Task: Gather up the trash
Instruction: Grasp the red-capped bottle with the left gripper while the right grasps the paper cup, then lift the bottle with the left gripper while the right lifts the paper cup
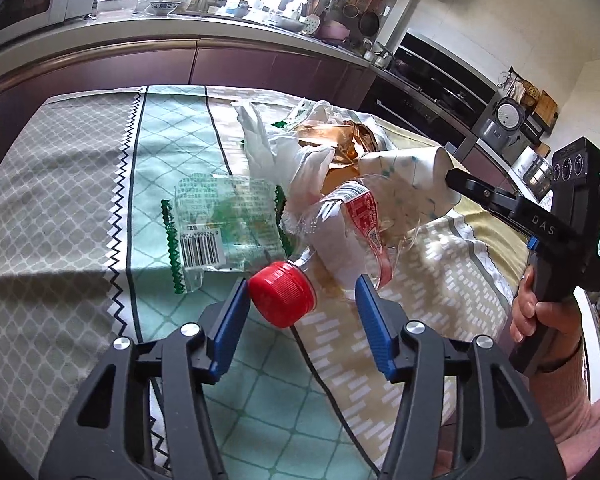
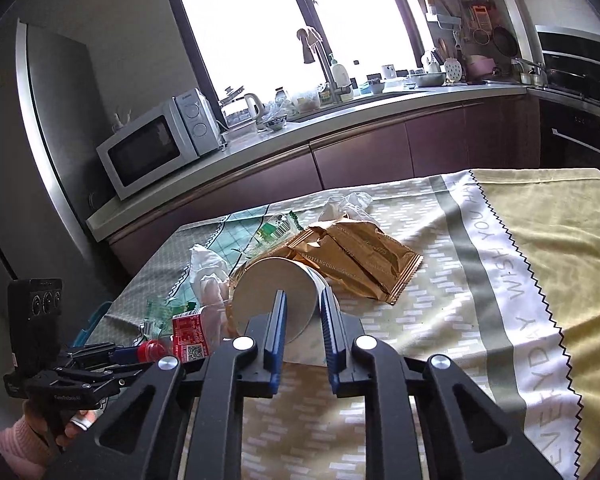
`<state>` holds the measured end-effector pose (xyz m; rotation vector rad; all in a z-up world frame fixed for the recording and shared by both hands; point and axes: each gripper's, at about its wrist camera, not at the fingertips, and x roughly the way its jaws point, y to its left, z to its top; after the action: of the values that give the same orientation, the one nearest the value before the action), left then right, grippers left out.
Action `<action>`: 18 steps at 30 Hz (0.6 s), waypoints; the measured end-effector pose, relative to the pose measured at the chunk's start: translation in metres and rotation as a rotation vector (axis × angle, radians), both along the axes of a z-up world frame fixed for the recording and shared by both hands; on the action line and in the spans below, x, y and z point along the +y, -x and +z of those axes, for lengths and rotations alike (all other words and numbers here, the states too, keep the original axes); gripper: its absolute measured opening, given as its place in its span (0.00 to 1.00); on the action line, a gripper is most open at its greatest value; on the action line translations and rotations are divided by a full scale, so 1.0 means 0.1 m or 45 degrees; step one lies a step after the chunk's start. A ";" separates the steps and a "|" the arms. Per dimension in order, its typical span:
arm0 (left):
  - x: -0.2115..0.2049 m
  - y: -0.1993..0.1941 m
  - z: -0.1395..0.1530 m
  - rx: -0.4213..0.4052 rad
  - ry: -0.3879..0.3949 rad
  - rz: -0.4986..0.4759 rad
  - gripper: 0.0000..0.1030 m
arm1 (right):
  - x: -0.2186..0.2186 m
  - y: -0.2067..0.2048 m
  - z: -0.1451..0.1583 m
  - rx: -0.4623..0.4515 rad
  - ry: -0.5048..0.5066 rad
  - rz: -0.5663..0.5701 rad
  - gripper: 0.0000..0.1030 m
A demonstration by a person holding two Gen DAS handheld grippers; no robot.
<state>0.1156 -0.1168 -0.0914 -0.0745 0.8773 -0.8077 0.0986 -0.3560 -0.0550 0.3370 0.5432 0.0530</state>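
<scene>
Left gripper (image 1: 302, 294) is gaping around one crushed bottle's (image 1: 340, 220) red cap (image 1: 282, 294); right gripper (image 2: 303, 312) is pinching one paper cup's (image 2: 276, 300) rim; two tissues, gold wrappers (image 2: 360, 260) are crowding the bench (image 2: 540, 240).

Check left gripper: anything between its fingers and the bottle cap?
Nothing visible. The left gripper is open, and the red cap of the crushed bottle already sits between its fingers, close against one blue pad. The clear wrapper lies beside it, not in the way.
</scene>
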 end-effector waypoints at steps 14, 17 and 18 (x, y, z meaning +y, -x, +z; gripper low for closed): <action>0.02 0.11 0.05 0.013 0.043 -0.036 0.40 | -0.04 0.05 -0.05 0.002 -0.077 0.023 0.07; -0.02 0.12 0.02 0.020 0.032 -0.041 0.39 | -0.04 0.05 -0.05 0.000 -0.085 0.027 0.07; -0.03 0.13 0.02 0.016 0.024 -0.043 0.38 | -0.04 0.06 -0.05 -0.001 -0.090 0.028 0.07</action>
<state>0.1022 -0.1196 -0.0897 -0.0817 0.8851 -0.8481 0.0930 -0.3598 -0.0602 0.3994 0.5448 0.0939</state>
